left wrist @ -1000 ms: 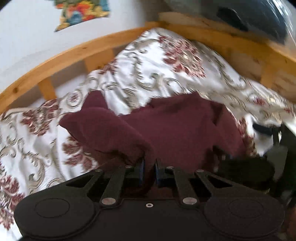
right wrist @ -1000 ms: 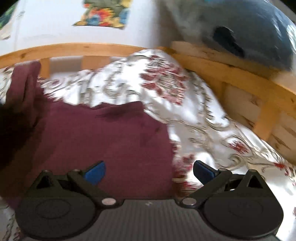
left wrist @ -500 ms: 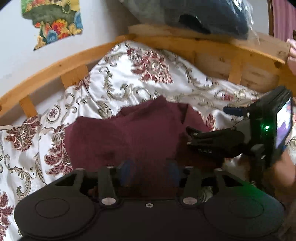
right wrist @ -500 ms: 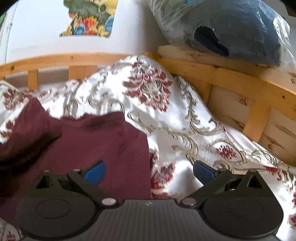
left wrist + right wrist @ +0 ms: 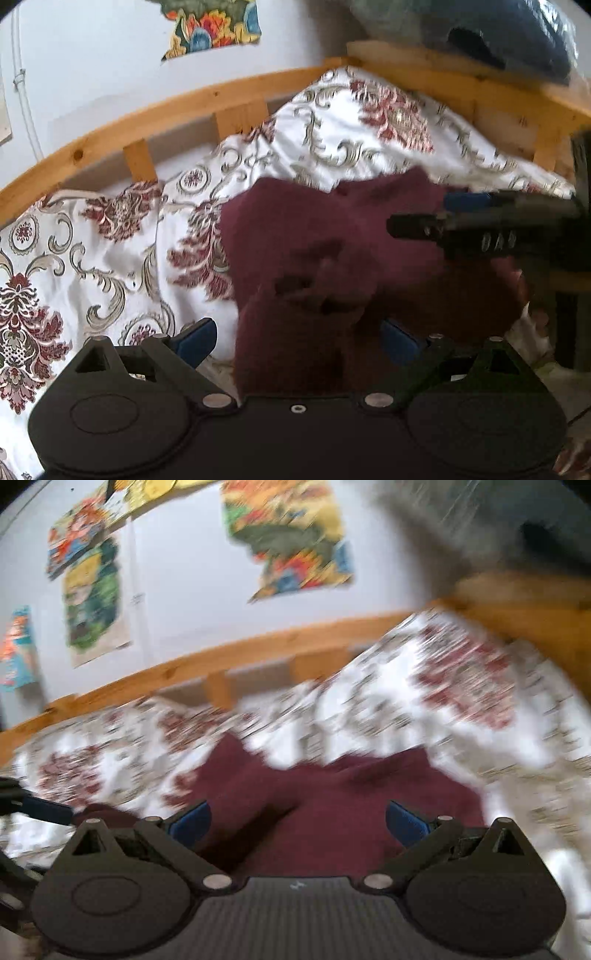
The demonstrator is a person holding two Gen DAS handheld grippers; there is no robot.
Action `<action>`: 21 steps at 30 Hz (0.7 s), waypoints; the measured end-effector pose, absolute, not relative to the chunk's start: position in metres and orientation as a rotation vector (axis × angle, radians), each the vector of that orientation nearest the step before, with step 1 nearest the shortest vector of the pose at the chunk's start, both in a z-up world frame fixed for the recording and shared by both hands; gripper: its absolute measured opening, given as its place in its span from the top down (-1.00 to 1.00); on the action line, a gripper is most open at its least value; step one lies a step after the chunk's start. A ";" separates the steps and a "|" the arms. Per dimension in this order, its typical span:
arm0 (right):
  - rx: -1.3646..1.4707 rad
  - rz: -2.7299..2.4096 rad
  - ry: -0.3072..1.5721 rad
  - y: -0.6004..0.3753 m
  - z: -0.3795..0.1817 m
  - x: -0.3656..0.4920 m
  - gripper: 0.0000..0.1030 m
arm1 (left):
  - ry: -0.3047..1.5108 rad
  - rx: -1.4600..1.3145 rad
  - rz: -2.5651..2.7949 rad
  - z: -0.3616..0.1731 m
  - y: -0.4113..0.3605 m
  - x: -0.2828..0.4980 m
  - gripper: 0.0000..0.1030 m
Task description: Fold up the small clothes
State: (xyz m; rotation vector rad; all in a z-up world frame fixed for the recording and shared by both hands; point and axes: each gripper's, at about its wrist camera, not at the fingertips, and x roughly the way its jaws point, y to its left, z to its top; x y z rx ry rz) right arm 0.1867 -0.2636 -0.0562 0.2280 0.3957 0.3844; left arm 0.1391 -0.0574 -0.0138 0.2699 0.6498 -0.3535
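Garment [image 5: 332, 266] bunched on bedspread [image 5: 110, 258], folded over partly, not neat; left hand-held gripper [image 5: 299, 338] and right hand-held gripper [image 5: 297, 823] both spread apart, empty.

The left wrist view is taken from just behind the left tool [image 5: 297, 338], low and close over the maroon garment [image 5: 332, 251], facing the far bed rail [image 5: 221, 96]. The right wrist view is blurred and tilted. The garment, floral bedspread [image 5: 369, 709], rail and wall poster [image 5: 291, 539] are shared.
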 end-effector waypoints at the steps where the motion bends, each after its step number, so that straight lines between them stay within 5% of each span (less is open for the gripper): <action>1: 0.299 0.412 0.417 -0.263 -0.057 0.195 -1.00 | 0.657 0.280 -0.352 -0.019 -0.056 0.140 -0.83; 8: 0.590 0.506 0.553 -0.261 -0.068 0.258 -0.97 | 0.658 0.363 -0.382 -0.033 -0.060 0.139 -0.48; 11: 0.580 0.480 0.590 -0.250 -0.076 0.267 -0.69 | 0.643 0.402 -0.355 -0.033 -0.062 0.141 -0.03; 14: 0.594 0.468 0.597 -0.246 -0.088 0.267 -0.16 | 0.636 0.401 -0.342 -0.031 -0.061 0.141 0.23; 16: 0.606 0.455 0.581 -0.246 -0.090 0.265 0.38 | 0.634 0.390 -0.342 -0.028 -0.061 0.140 0.39; 18: 0.605 0.460 0.552 -0.247 -0.087 0.263 0.62 | 0.621 0.398 -0.348 -0.027 -0.063 0.137 0.49; 21: 0.556 0.455 0.497 -0.251 -0.073 0.256 0.72 | 0.596 0.425 -0.372 -0.023 -0.071 0.132 0.58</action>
